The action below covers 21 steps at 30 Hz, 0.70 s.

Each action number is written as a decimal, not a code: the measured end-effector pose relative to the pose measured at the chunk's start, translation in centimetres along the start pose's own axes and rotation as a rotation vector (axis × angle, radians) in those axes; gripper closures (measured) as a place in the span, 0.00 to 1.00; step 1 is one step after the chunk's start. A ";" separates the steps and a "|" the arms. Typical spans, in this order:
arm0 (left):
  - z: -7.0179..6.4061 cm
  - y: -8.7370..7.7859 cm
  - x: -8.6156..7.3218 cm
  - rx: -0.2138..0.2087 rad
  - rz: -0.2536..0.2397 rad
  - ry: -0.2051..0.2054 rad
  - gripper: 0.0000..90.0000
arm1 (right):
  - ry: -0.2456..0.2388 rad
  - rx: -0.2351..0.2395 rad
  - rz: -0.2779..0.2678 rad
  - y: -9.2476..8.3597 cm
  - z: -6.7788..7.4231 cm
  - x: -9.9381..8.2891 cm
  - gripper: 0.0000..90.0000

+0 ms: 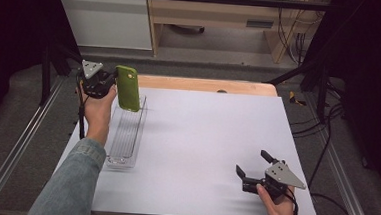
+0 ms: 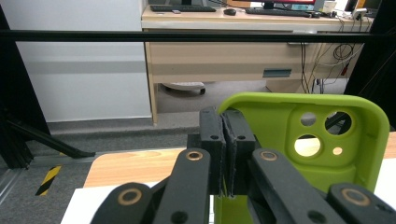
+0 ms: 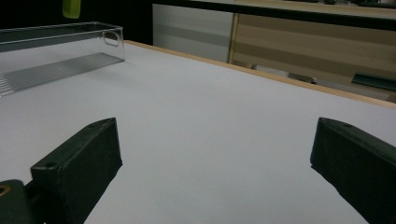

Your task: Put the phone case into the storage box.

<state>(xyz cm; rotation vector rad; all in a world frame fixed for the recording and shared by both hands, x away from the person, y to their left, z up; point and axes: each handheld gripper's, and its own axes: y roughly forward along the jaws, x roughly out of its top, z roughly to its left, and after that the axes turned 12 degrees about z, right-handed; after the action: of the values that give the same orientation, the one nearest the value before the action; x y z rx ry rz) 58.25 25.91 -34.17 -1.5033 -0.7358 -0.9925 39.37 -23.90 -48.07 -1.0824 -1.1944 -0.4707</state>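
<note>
A green phone case (image 1: 128, 87) hangs upright over the far end of a clear plastic tray (image 1: 127, 131) at the table's left. My left gripper (image 1: 111, 80) is shut on the case's edge. In the left gripper view the two black jaws press together on the rim of the case (image 2: 322, 140), whose camera cut-outs face me. My right gripper (image 1: 253, 167) rests low at the table's front right, open, with nothing between its fingers (image 3: 79, 163). The right gripper view has the tray (image 3: 60, 51) at its upper left, with the case's lower tip (image 3: 71, 8) above it.
A white mat (image 1: 200, 153) covers the table, with a wooden strip (image 1: 205, 84) along the far edge. Black frame bars and cables stand at both sides. A wooden desk (image 2: 243, 51) and a white cabinet lie beyond the table.
</note>
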 end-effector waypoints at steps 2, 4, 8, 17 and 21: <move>0.0 0.1 -0.1 0.002 0.002 0.004 0.97 | 0.001 0.000 0.001 0.0 0.0 0.0 0.02; 0.0 0.1 -0.2 0.004 0.003 0.005 0.97 | 0.000 0.000 0.001 0.0 0.0 0.0 0.02; 0.0 0.1 -0.2 0.007 0.007 0.011 0.97 | 0.002 0.000 0.001 0.0 0.0 0.0 0.02; 0.0 0.2 -0.4 0.017 0.008 0.040 0.97 | 0.002 0.000 0.003 0.0 0.0 0.0 0.02; 0.3 0.2 -0.6 0.018 0.011 0.022 0.97 | -0.004 0.005 0.000 0.0 0.0 0.0 0.02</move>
<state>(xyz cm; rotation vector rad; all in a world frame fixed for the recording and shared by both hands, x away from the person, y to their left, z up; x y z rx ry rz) 58.22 26.23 -34.83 -1.4768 -0.7180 -0.9902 39.34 -23.91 -48.08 -1.0795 -1.1985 -0.4660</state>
